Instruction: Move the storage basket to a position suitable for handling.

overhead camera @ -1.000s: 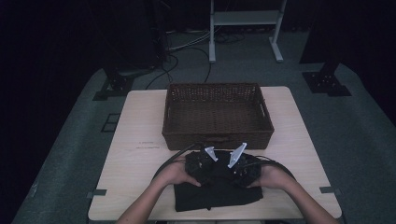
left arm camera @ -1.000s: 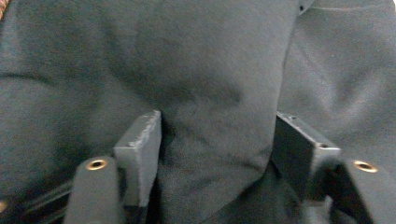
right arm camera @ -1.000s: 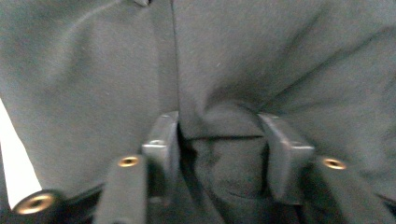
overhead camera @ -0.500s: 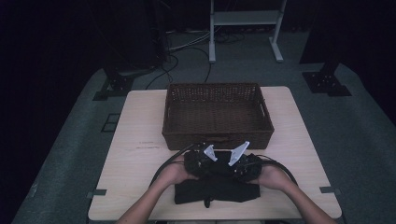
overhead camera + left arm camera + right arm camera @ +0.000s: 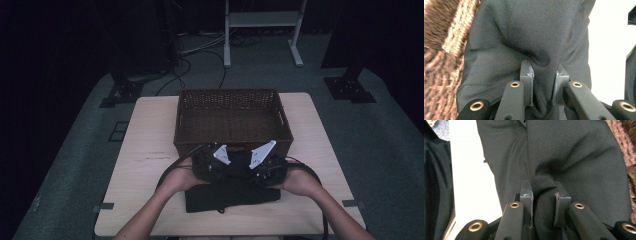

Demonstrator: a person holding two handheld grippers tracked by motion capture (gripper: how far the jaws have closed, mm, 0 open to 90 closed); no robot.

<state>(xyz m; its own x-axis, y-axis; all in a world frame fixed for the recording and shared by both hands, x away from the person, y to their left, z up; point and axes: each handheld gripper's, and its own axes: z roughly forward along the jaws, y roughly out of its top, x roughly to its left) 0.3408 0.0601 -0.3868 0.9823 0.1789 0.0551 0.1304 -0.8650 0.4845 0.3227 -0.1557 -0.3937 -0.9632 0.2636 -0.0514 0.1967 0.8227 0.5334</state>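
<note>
cloth (image 5: 529, 32): plain black, pinched between the jaws
basket (image 5: 230, 117): brown weave, beyond the grippers
table (image 5: 150, 150): pale beige, under the cloth
plates (image 5: 262, 154): light grey

Jaws of left gripper (image 5: 216, 167) and right gripper (image 5: 264, 169) just closed, now clamped on folds of black cloth (image 5: 232, 195). Both grippers raised above table (image 5: 145, 165). Far edge of cloth lifted, bunched between grippers, near wicker basket (image 5: 231, 117).

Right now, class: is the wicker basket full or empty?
Empty. In the high view the wicker basket shows only its bare woven floor; the dark cloth lies outside it on the table.
</note>
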